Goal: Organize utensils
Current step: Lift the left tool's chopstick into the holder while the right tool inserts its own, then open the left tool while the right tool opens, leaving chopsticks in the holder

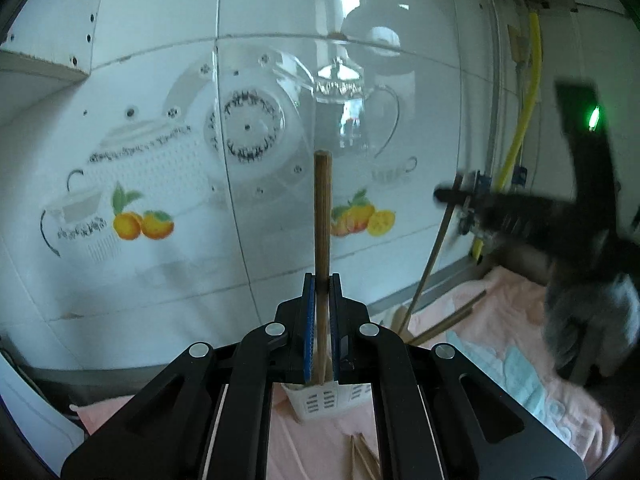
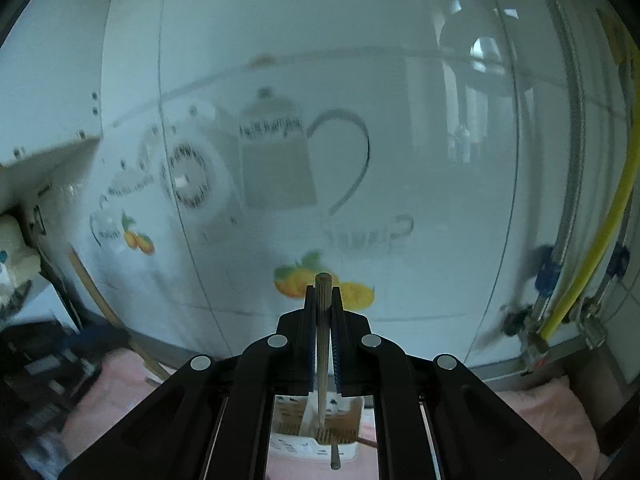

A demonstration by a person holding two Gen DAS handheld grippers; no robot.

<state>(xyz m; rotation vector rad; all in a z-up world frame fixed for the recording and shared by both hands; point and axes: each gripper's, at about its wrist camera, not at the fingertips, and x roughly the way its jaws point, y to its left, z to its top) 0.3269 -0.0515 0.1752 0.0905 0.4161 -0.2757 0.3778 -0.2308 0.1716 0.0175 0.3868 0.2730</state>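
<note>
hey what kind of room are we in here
Most likely a home kitchen: glossy white wall tiles printed with teapots and oranges, a yellow hose and pipe fittings along the wall, and each gripper holding a chopstick over a white utensil holder.

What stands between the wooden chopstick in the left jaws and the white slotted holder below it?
Nothing visible. The left gripper holds the brown wooden chopstick upright, and its lower end points into the white slotted plastic holder directly below, with no object between them.
</note>
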